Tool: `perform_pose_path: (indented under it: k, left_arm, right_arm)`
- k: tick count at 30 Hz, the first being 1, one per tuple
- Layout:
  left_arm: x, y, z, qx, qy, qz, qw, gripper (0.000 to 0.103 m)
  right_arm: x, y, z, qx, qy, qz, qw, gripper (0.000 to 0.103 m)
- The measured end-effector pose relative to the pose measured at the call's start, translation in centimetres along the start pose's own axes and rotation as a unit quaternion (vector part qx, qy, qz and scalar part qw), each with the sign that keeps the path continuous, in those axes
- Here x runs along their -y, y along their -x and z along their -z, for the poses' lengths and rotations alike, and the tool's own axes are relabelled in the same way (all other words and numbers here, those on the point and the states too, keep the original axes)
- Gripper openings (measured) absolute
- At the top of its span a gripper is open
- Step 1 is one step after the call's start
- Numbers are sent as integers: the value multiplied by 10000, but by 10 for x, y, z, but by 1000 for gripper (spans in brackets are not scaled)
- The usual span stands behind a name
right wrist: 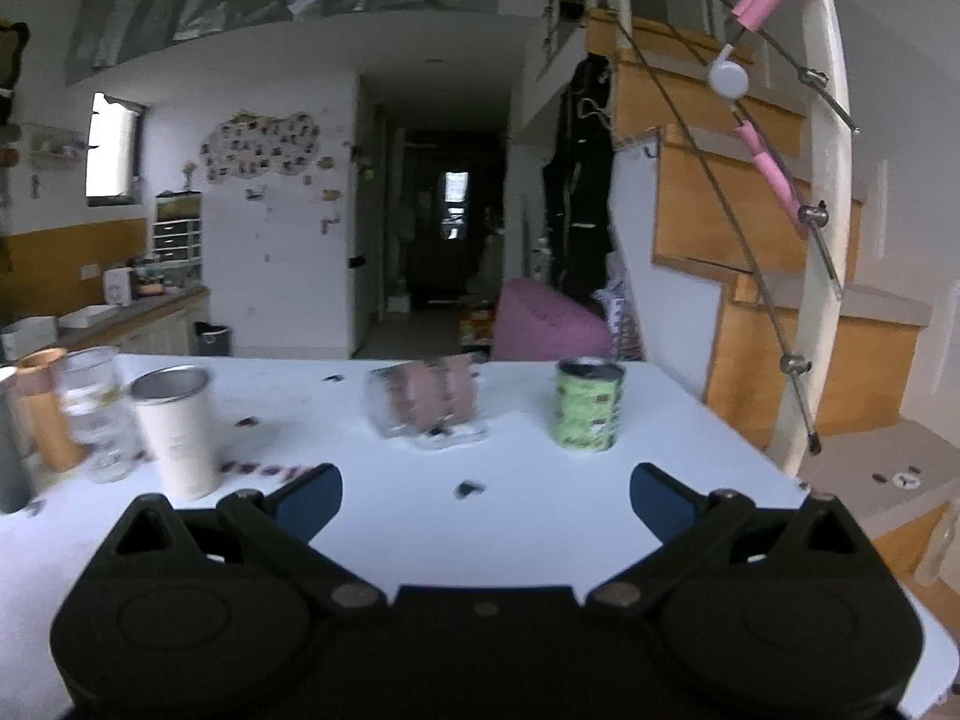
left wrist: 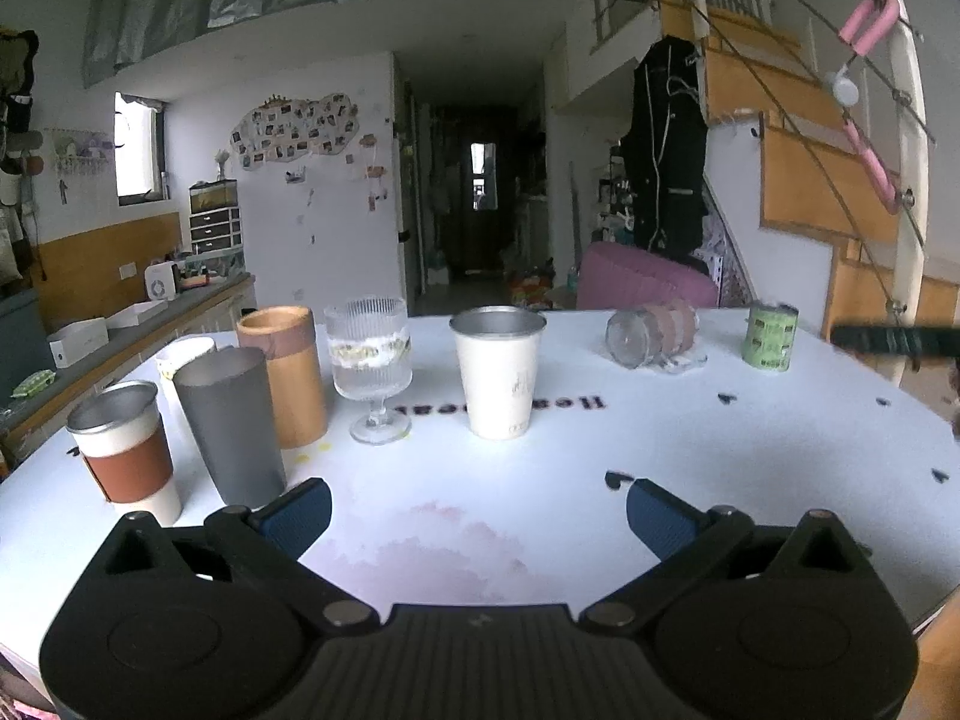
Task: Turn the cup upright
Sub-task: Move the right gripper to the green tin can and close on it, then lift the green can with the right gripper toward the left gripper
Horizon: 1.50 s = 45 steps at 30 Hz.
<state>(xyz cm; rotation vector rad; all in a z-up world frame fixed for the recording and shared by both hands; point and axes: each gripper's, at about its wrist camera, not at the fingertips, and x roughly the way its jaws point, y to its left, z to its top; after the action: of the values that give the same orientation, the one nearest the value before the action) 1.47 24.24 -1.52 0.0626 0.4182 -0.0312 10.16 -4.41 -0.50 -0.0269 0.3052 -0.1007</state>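
Left gripper [left wrist: 478, 507] is hovering low over the white worktop [left wrist: 540, 516], its jaws standing wide and holding nothing. Its blue pads [left wrist: 297, 516] are showing clear of every vessel. Right gripper [right wrist: 486, 495] is likewise hanging above the worktop, jaws spread wide and empty.

Nearest the left gripper, on its left side, a steel cup with a brown sleeve [left wrist: 129, 447] and a dark grey tumbler [left wrist: 231, 423] are standing upright, just beside each other. Behind them a wooden cup [left wrist: 285, 372] is standing upright, with a white cup [left wrist: 183, 357] partly hidden behind the tumbler. A ribbed stemmed glass [left wrist: 372, 369] is standing just right of the wooden cup. A white steel-rimmed cup [left wrist: 498, 372] is standing upright near the middle of the worktop, close to black lettering [left wrist: 540, 405].

Farther back, the glass cup with brownish bands [left wrist: 651, 330] is lying on its side, base turned toward the left wrist camera, well apart from both grippers. In the right wrist view it is blurred. A green printed cup [left wrist: 770, 336] is standing upright to its right, near the far edge.
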Motion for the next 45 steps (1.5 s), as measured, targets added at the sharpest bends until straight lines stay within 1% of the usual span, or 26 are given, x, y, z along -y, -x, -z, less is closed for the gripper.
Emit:
perform_pose_path:
  k: [6, 11, 17, 21, 26, 30, 31, 32, 33, 34, 35, 36, 38, 41, 43, 45]
  left_arm:
    - [1, -17, 11, -130, -54, -23, 9999, 103]
    - [2, -30, 15, -214, -46, 13, 9998, 103]
    - [-2, -38, 11, -207, 19, -80, 9998, 103]
    - [-7, -45, 10, -318, 86, -212, 9992, 103]
    - [-17, -48, 10, -409, 228, -416, 9980, 103]
    - [-23, -51, 9, -459, 327, -529, 9970, 103]
    - [-24, -51, 9, -463, 337, -538, 9969, 103]
    - [-24, -51, 9, -468, 344, -538, 9969, 103]
    - [-24, -52, 9, -479, 357, -528, 9968, 103]
    - [-24, -52, 9, -494, 367, -513, 9968, 103]
    - [-24, -53, 9, -505, 375, -497, 9968, 103]
    - [-24, -53, 9, -511, 386, -482, 9968, 103]
    - [-23, -52, 10, -515, 394, -451, 9969, 103]
    - [-24, -53, 10, -510, 408, -384, 9971, 103]
    - [-24, -52, 10, -524, 416, -350, 9971, 103]
    - [-23, -52, 11, -541, 421, -313, 9972, 103]
  right_arm:
    - [22, -67, -24, -91, -28, 334, 9994, 103]
    - [37, -130, -42, -398, -1, 651, 9971, 103]
    - [57, -201, -60, -719, -233, 943, 9927, 103]
    - [65, -247, -59, -943, -479, 1029, 9891, 103]
    - [70, -287, -49, -1227, -789, 1287, 9809, 103]
    - [73, -305, -42, -1238, -973, 1299, 9789, 102]
    - [73, -307, -42, -1187, -969, 1315, 9794, 100]
    - [74, -308, -41, -1103, -953, 1303, 9807, 95]
    - [73, -309, -39, -1060, -917, 1259, 9821, 92]
    - [72, -311, -39, -1097, -876, 1216, 9826, 87]
    - [72, -312, -39, -1137, -855, 1180, 9828, 79]
    - [70, -312, -39, -1170, -847, 1146, 9829, 74]
    - [68, -309, -40, -1214, -826, 1183, 9821, 74]
    - [64, -301, -40, -1306, -803, 1083, 9822, 74]
    - [57, -289, -38, -1364, -739, 984, 9830, 74]
    - [49, -271, -35, -1334, -645, 813, 9856, 74]
